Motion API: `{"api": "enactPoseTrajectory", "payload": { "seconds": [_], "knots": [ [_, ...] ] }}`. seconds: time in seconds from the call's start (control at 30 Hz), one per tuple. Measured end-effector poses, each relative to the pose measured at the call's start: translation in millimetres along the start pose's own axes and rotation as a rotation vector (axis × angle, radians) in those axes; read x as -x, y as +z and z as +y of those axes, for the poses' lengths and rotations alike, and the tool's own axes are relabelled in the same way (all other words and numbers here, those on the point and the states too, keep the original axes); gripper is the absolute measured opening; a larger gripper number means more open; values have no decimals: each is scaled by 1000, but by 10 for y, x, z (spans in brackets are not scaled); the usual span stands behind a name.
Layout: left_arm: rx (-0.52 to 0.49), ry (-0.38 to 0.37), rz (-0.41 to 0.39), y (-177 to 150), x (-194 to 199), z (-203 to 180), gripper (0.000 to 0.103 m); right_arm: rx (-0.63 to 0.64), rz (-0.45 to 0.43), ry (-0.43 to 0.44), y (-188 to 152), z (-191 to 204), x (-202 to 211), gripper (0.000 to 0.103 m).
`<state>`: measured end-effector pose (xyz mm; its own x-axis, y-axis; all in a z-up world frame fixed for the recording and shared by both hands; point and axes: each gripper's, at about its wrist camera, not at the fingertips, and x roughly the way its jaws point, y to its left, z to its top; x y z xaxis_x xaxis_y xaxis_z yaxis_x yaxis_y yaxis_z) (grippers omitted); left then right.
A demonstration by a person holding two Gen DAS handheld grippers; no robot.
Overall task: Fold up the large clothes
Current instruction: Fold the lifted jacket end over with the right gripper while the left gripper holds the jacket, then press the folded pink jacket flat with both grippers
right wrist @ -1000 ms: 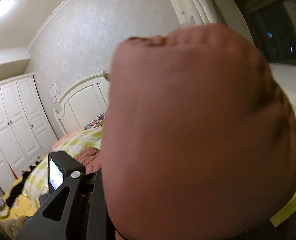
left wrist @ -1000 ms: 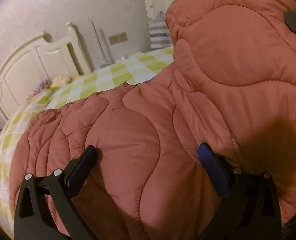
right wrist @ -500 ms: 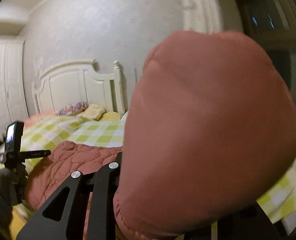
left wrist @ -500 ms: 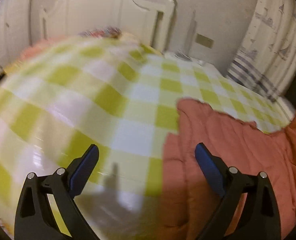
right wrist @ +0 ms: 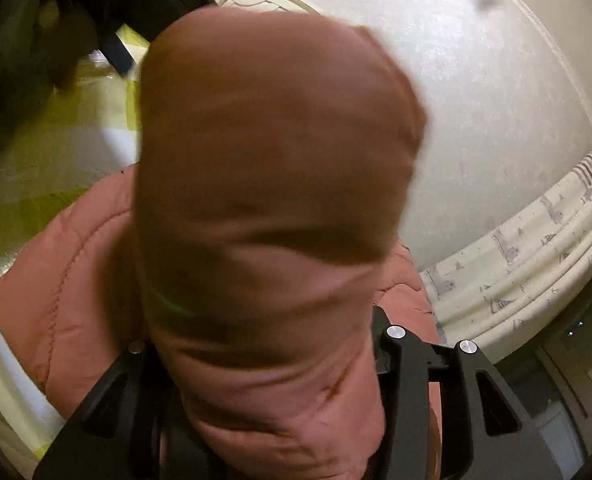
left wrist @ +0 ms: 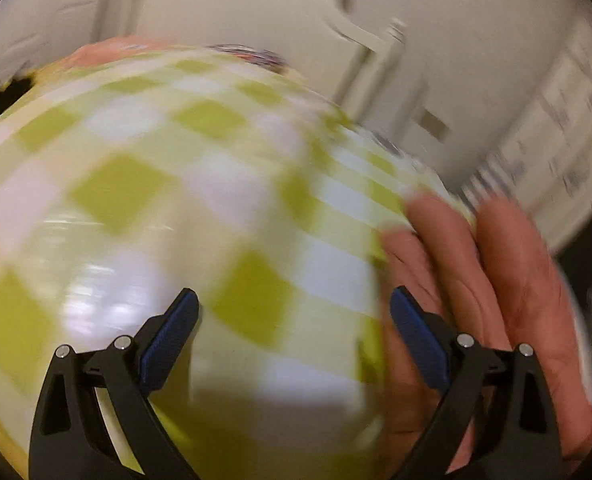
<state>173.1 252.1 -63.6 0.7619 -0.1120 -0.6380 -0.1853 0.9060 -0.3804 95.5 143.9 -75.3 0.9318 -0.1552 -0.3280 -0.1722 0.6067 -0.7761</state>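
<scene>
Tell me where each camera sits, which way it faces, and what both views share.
Left wrist: behind the open left tool, facing the checked bedspread and headboard; both fingers show.
Right wrist: behind the right tool, its view filled by the padded coat between its jaws, which have just been opening.
Shared: coat, bedspread.

Home bedroom: bed under green-and-white checked cotton sheet [left wrist: 223, 184], cream carved wooden headboard [left wrist: 255, 12], textured pale wallpapered wall [right wrist: 496, 120], patterned cream fabric curtain [right wrist: 536, 248], pillows at headboard, blurred.
</scene>
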Motion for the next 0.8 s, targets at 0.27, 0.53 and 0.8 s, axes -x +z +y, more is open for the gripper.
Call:
{"api": "enactPoseTrajectory", "payload": {
  "seconds": [0.27,0.53,0.8],
  "knots": [
    [-236,-144,-122,504,721,-641,98,82,-99,-44,-134,124,133,44],
    [-666,-200,91,279,288,-2271,101,80,-143,-66,-386,117,261,46],
    [-596,-240,210,-225,-506,-1710,101,167,-204,15,-596,147,605,58]
  ]
}}
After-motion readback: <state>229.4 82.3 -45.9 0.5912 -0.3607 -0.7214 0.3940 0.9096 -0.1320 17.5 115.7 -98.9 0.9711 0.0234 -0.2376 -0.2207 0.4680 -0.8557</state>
